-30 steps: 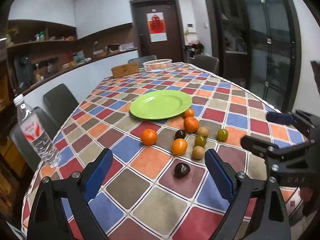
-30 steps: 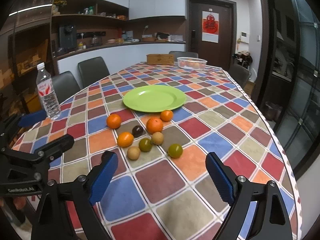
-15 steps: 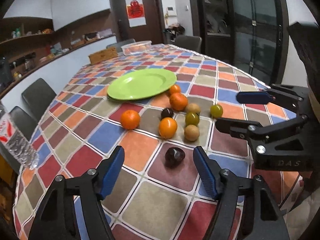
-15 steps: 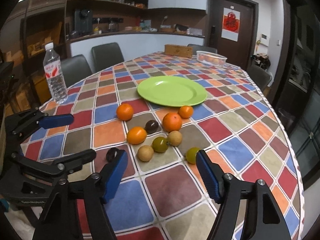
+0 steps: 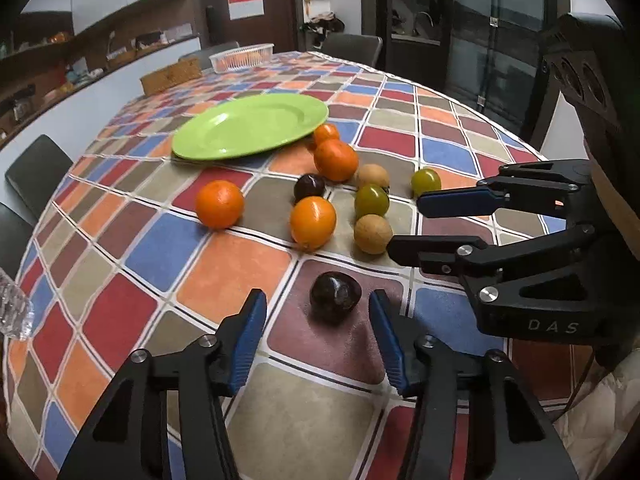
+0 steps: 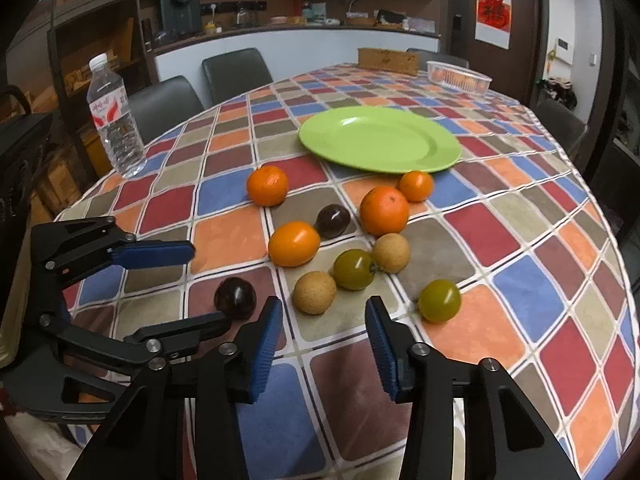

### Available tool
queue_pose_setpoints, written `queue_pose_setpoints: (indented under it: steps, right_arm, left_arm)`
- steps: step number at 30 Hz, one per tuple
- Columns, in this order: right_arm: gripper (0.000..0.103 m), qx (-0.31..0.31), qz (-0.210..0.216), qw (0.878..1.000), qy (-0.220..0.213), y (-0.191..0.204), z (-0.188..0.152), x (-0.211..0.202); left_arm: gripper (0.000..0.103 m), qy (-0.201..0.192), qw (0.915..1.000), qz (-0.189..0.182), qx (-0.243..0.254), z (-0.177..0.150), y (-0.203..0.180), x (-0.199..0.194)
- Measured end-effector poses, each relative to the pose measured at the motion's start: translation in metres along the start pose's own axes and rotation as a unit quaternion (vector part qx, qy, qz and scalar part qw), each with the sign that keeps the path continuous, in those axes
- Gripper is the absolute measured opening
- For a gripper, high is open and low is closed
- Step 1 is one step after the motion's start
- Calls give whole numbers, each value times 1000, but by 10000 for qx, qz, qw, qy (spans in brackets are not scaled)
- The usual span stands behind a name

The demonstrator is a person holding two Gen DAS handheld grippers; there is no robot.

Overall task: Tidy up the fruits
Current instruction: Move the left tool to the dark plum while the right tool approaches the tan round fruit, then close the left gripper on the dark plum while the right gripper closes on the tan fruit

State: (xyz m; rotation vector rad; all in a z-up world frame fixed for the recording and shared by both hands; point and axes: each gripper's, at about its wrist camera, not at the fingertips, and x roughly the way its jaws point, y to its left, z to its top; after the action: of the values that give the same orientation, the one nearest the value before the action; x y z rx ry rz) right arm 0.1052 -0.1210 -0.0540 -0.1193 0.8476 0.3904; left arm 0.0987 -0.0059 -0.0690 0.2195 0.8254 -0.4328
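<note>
Several fruits lie on the checkered tablecloth in front of an empty green plate (image 5: 248,126) (image 6: 380,140): oranges (image 5: 313,222) (image 6: 384,210), green tomatoes (image 6: 439,300), brown round fruits (image 6: 314,292) and two dark plums. My left gripper (image 5: 318,306) is open, its fingers on either side of the nearest dark plum (image 5: 335,297) (image 6: 235,298), not touching it. My right gripper (image 6: 322,318) is open and low over the table, just short of a brown fruit; it also shows in the left wrist view (image 5: 404,226).
A water bottle (image 6: 116,120) stands at the table's left edge. A clear tub of fruit (image 6: 458,76) and a wooden box (image 6: 388,61) sit at the far end. Dark chairs (image 6: 236,72) ring the table.
Both grippers have moved forward and down toward the fruits. The left gripper's fingers now flank the nearest dark plum. Both jaws have narrowed but stay open.
</note>
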Motion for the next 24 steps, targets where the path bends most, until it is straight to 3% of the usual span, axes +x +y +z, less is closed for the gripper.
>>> queue_pose_setpoints:
  steps: [11,15,24]
  right_arm:
    - [36,-52,229,9995,223,-1,4,19]
    - [35,-39,281,9992,278,-1,6,24]
    - [30,-14,351,9988,350,0,10,33]
  left_arm:
    - [39,198,9994,-246,-113,4,3,14]
    - [29,231,9992,-307,-138,5,4,16]
    - [28,208,9984,-222,-472,7,15,14]
